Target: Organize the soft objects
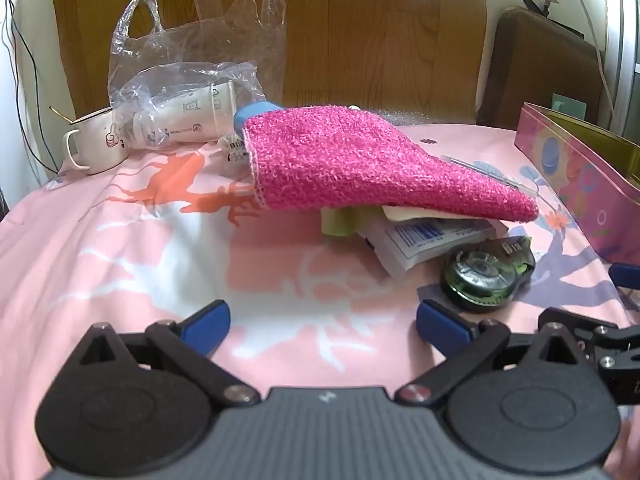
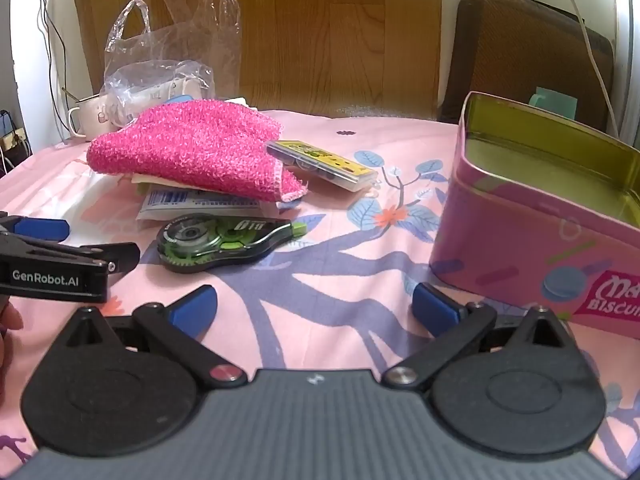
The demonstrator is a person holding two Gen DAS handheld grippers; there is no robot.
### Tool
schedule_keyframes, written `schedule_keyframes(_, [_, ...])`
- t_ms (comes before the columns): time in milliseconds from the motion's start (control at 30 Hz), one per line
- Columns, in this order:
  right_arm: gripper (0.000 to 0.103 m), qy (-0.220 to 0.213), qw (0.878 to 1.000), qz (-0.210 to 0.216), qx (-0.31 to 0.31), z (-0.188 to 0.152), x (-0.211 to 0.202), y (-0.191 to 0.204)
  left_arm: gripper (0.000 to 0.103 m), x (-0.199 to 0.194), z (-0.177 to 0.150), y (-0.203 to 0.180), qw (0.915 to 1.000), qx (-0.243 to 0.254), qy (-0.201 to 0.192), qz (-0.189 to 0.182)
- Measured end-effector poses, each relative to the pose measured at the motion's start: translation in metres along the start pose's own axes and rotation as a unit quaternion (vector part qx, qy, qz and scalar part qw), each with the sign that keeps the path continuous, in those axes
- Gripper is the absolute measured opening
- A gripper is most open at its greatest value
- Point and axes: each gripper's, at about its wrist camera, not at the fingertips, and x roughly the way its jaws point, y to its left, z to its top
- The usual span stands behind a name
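Observation:
A bright pink knitted cloth (image 1: 360, 160) lies draped over a small pile in the middle of the pink bedsheet; it also shows in the right wrist view (image 2: 192, 152). Under it sit a white packet with a barcode (image 1: 424, 240) and a pale yellow-green soft piece (image 1: 340, 220). My left gripper (image 1: 322, 320) is open and empty, low over the sheet just in front of the pile. My right gripper (image 2: 314, 306) is open and empty, to the right of the left one, near the pink tin.
An open pink biscuit tin (image 2: 532, 216) stands at the right. A green correction-tape dispenser (image 2: 224, 242) lies in front of the pile, a yellow flat case (image 2: 320, 164) beside it. A clear plastic bag (image 1: 192, 80) and a white mug (image 1: 96, 140) stand at the back left.

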Motion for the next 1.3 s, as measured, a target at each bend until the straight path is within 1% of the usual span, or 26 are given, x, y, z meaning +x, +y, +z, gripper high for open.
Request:
schedule_keyframes(333, [0.103, -0.001, 1.000, 0.001, 0.002, 0.002, -0.006, -0.003, 0.103, -0.001, 0.000, 0.001, 1.0000, -0.001, -0.002, -0.001])
schedule_keyframes(700, [0.103, 0.000, 1.000, 0.001, 0.001, 0.001, -0.004, -0.002, 0.103, -0.001, -0.001, 0.000, 1.0000, 0.005, -0.003, -0.002])
schedule_keyframes(900, [0.103, 0.000, 1.000, 0.002, -0.006, 0.000, -0.004, -0.001, 0.103, -0.002, 0.000, 0.009, 0.9991, 0.029, 0.002, -0.031])
schedule_keyframes(1100, [0.103, 0.000, 1.000, 0.001, -0.006, 0.000, -0.003, 0.000, 0.103, -0.004, -0.002, 0.011, 0.9979, 0.043, 0.005, -0.047])
schedule_keyframes(1200, [0.103, 0.000, 1.000, 0.001, -0.006, 0.000, -0.003, 0.000, 0.103, -0.006, -0.004, 0.016, 0.9962, 0.057, 0.002, -0.065])
schedule_keyframes(1233, [0.103, 0.000, 1.000, 0.001, -0.006, 0.000, -0.003, 0.000, 0.103, -0.007, -0.004, 0.018, 0.9959, 0.055, -0.001, -0.072])
schedule_keyframes(1300, [0.103, -0.001, 1.000, -0.001, -0.006, -0.001, -0.004, 0.000, 0.103, -0.011, -0.006, 0.025, 0.9954, 0.034, -0.019, -0.087])
